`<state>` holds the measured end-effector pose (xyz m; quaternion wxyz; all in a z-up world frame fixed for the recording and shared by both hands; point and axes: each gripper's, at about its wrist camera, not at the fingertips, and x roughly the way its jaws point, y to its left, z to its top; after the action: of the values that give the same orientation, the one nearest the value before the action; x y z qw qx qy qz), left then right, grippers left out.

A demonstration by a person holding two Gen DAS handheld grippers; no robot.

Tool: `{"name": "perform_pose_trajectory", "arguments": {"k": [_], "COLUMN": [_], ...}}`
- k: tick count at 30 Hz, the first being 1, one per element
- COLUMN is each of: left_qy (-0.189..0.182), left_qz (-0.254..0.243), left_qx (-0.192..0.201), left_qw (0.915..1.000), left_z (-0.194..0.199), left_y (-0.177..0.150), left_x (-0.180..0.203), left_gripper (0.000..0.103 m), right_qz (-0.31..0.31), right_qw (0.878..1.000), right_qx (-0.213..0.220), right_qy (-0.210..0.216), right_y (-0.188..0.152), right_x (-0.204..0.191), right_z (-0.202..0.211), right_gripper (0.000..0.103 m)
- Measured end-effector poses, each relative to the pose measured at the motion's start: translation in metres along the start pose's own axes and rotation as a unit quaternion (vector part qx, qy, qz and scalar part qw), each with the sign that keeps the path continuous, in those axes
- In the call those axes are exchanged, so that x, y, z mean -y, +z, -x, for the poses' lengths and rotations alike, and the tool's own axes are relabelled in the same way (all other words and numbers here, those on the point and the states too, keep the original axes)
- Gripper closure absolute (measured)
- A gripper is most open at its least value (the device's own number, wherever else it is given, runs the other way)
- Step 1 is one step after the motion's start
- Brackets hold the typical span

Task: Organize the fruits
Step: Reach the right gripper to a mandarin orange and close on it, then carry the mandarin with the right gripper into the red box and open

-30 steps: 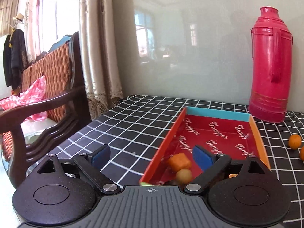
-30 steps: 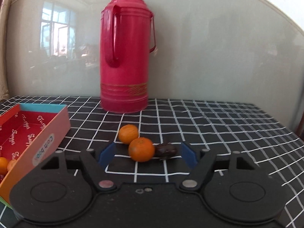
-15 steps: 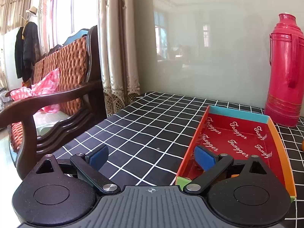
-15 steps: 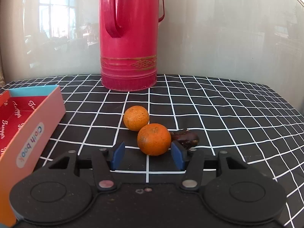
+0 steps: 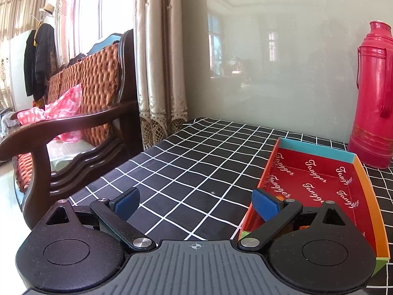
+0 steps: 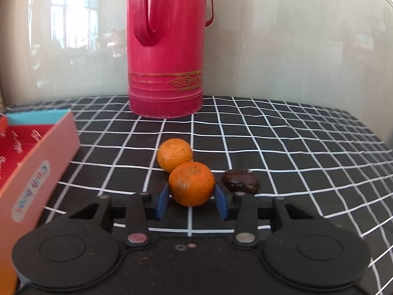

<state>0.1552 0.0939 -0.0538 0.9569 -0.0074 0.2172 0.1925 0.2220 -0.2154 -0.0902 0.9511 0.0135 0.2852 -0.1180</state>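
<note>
In the right wrist view a bright orange (image 6: 191,183) rests on the black checked tablecloth between my right gripper's blue pads (image 6: 162,198). The right gripper (image 6: 191,196) is closing, and both pads touch the orange's sides. Just behind it lies a paler second orange (image 6: 175,154), touching it. A dark brown fruit (image 6: 240,181) sits close to the right. The red-lined tray (image 6: 41,169) stands to the left. In the left wrist view my left gripper (image 5: 195,198) is open and holds nothing. Its right finger hangs over the near left corner of the tray (image 5: 316,151).
A tall red thermos (image 6: 167,49) stands at the back by the wall, behind the fruit and right of the tray's far end (image 5: 373,98). A wooden armchair (image 5: 73,123) with a pink bag stands off the table's left edge.
The right gripper moved in on the near orange, and its jaws narrowed until the pads met it. The left gripper swung left, so the fruit in the tray slipped behind its finger.
</note>
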Motion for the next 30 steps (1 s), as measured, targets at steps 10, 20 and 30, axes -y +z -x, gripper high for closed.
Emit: {"name": "perform_pose_trajectory", "arguments": {"k": [10, 20, 30], "left_qy": [0.015, 0.021, 0.021], "left_qz": [0.034, 0.031, 0.032], "left_qx": [-0.023, -0.022, -0.022], "left_qw": [0.9990, 0.9990, 0.9990], "left_z": [-0.008, -0.007, -0.007], "left_y": [0.000, -0.002, -0.002], "left_x": [-0.014, -0.014, -0.016], "left_gripper": [0.006, 0.005, 0.005], "right_qz": [0.018, 0.076, 0.139], "right_qw": [0.998, 0.988, 0.973], "right_qx": [0.038, 0.073, 0.073], "right_qy": [0.042, 0.114, 0.171], "right_y": [0.007, 0.008, -0.002], "right_x": [-0.017, -0.056, -0.092], "right_z": [0.029, 0.062, 0.075], "right_gripper": [0.071, 0.071, 0.071]}}
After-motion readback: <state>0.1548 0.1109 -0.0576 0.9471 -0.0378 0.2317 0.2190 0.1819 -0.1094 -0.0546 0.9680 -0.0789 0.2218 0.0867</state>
